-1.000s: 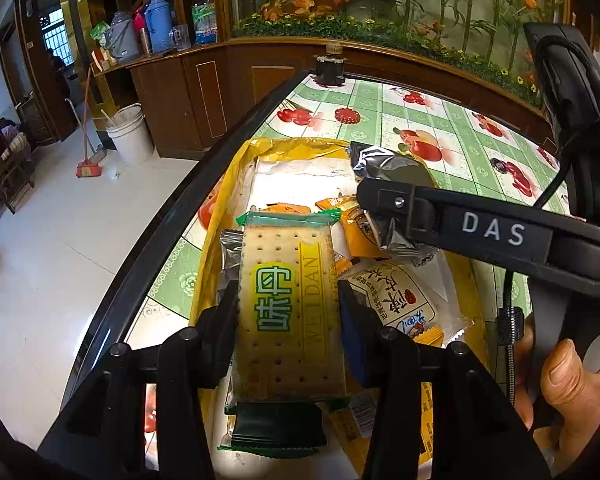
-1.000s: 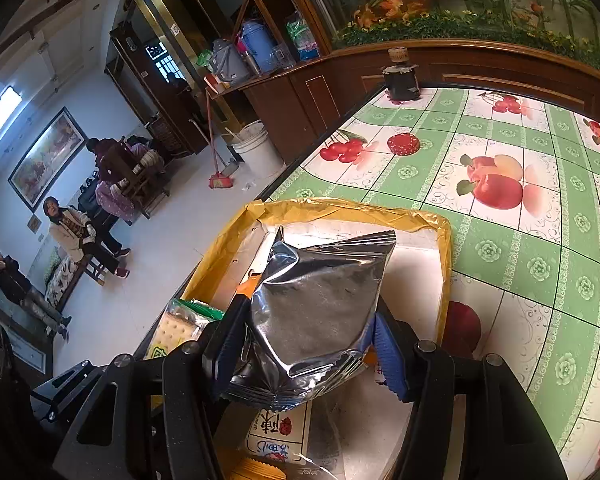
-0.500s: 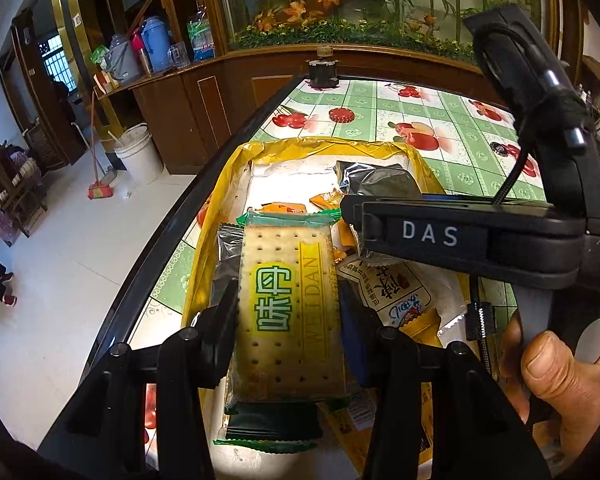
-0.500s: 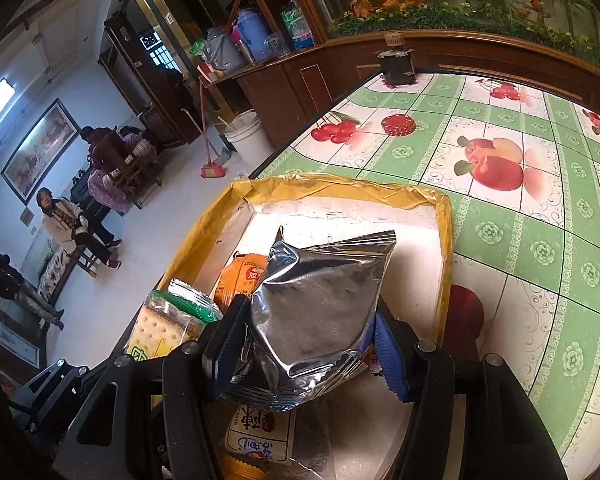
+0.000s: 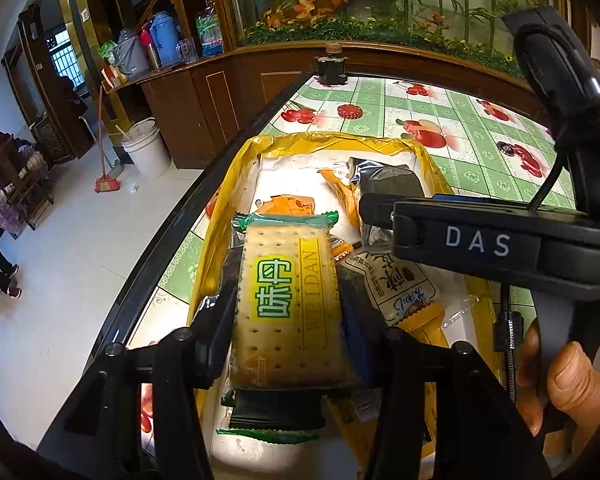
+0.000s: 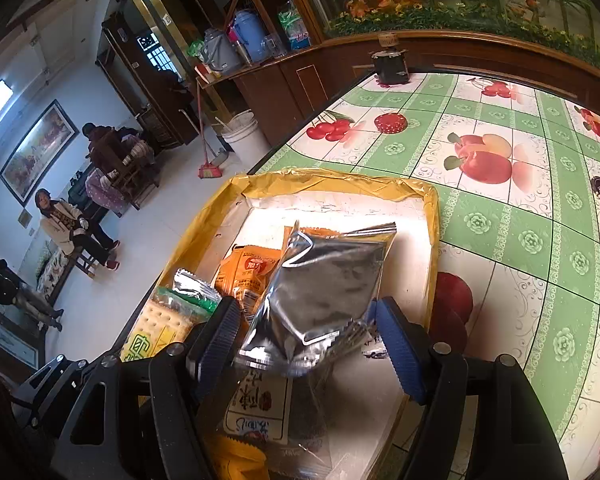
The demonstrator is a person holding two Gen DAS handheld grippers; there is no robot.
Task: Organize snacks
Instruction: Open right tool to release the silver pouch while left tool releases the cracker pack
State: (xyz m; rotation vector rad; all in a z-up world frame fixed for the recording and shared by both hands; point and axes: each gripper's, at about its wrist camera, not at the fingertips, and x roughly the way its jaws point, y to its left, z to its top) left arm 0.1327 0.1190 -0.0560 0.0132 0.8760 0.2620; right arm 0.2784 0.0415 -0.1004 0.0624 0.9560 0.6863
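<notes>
A yellow-rimmed tray (image 5: 340,142) (image 6: 332,184) on the table holds several snack packs. My left gripper (image 5: 288,304) is shut on a cracker pack with green characters (image 5: 288,292), held over the tray's near left part. My right gripper (image 6: 308,336) is open, its blue pads apart from the silver foil pack (image 6: 324,292) that lies between them over the tray. The silver pack (image 5: 384,188) and the right gripper's body (image 5: 480,240) also show in the left wrist view. Orange packs (image 6: 248,272) and a white printed pack (image 6: 260,404) lie in the tray.
The table carries a green and white fruit-print cloth (image 6: 500,152). A small dark jar (image 6: 390,66) stands at its far edge. The table's black left edge (image 5: 188,208) drops to the floor, where a white bucket (image 5: 146,152) and broom stand. People sit at far left.
The right gripper's jaws have opened away from the silver pack, which now sags between them. The left gripper still holds the cracker pack, about in place.
</notes>
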